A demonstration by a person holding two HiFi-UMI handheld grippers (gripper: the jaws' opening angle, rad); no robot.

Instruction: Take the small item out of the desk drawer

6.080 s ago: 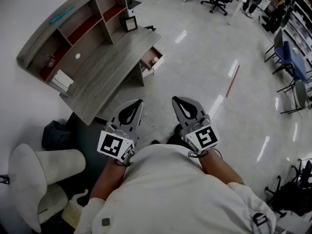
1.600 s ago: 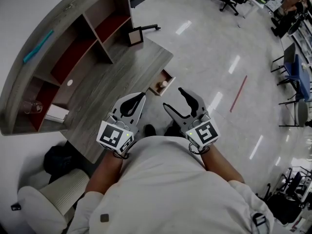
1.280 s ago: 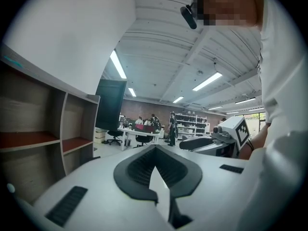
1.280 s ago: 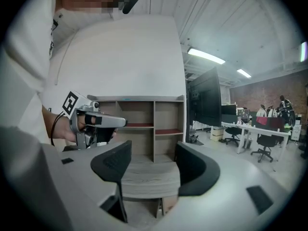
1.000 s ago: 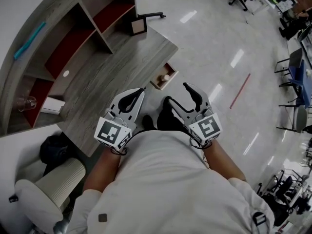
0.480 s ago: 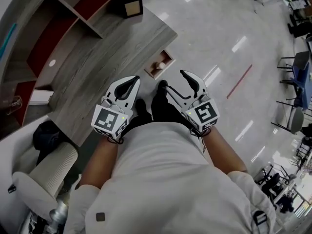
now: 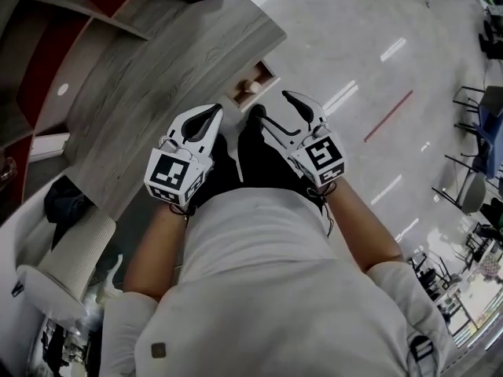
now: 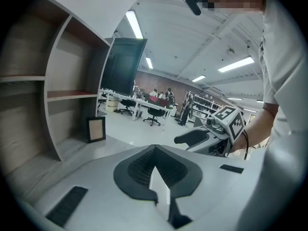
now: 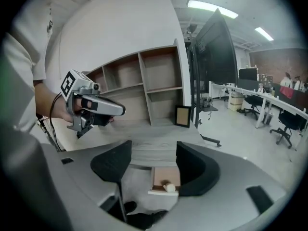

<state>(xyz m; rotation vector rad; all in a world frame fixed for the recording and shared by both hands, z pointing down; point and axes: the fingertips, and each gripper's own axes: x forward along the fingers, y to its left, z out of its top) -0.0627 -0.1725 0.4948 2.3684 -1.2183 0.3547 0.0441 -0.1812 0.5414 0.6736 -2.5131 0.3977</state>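
Note:
The grey wooden desk (image 7: 165, 61) fills the upper left of the head view. Its small drawer (image 7: 263, 73) stands pulled out at the front edge, with a small pale item (image 7: 254, 89) lying inside. My right gripper (image 7: 280, 113) is open, just below and right of the drawer. In the right gripper view the drawer (image 9: 161, 174) and item (image 9: 168, 187) show between the spread jaws of that gripper (image 9: 151, 165). My left gripper (image 7: 212, 112) is shut and empty, over the desk's front edge. The left gripper (image 8: 155, 150) points along the desktop.
A hutch with shelves (image 9: 144, 90) rises at the desk's back, a small picture frame (image 9: 182, 116) beside it. The person's dark shoes (image 7: 255, 118) stand under the drawer. A white chair (image 7: 55, 281) and dark bag (image 7: 67, 199) are at lower left. Office chairs (image 7: 479, 195) stand far right.
The person has stepped up to the desk, so the drawer now lies right in front of both grippers. The right gripper opened after the earliest frame; the left stayed shut.

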